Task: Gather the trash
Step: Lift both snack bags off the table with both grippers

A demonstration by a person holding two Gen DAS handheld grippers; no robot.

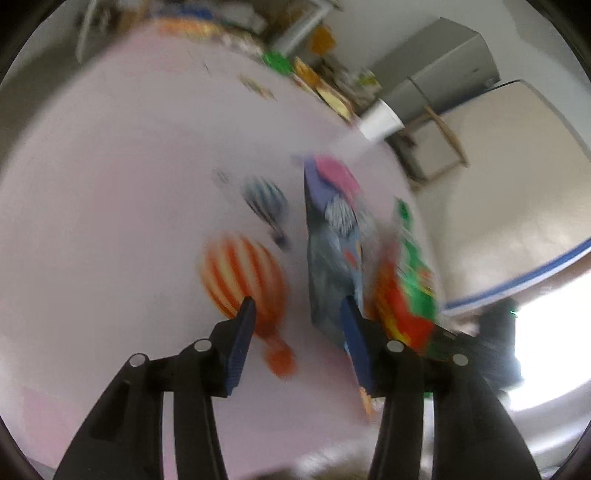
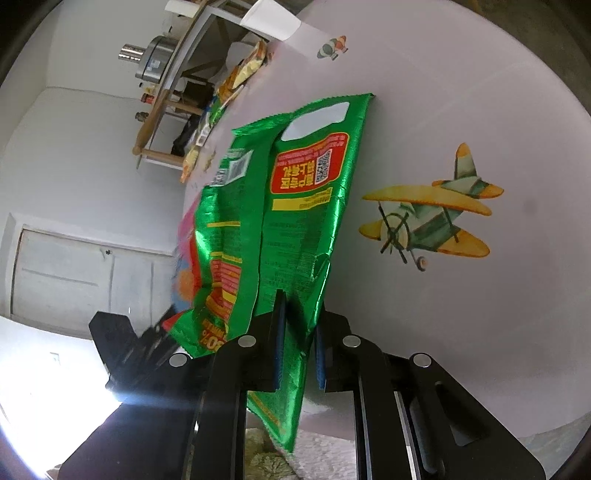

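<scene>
While our right gripper [image 2: 297,339] pinches the lower part of a green snack bag [image 2: 295,206] between its fingers, the bag hangs crumpled and tilted above a pale table [image 2: 480,110] printed with a yellow toy aeroplane [image 2: 432,218]. Our left gripper [image 1: 297,314] has its fingers parted with nothing pressed between them; a blue-grey wrapper [image 1: 332,251] stands just at the inner face of the finger on the right of that view, and we cannot tell whether it touches. This view is heavily blurred. The green bag also shows there, just beyond the blue-grey wrapper, near the table's edge.

We judge the main risk to be the blue-grey wrapper: unheld, it may slide or topple off the table's nearby edge. The green bag is slick foil held by only a small fold, so a quick swing could pull it free. More wrappers [image 2: 236,74] and a white paper cup [image 2: 273,18] lie along the far edge, not yet collected, and a sweeping arm could knock them down.
</scene>
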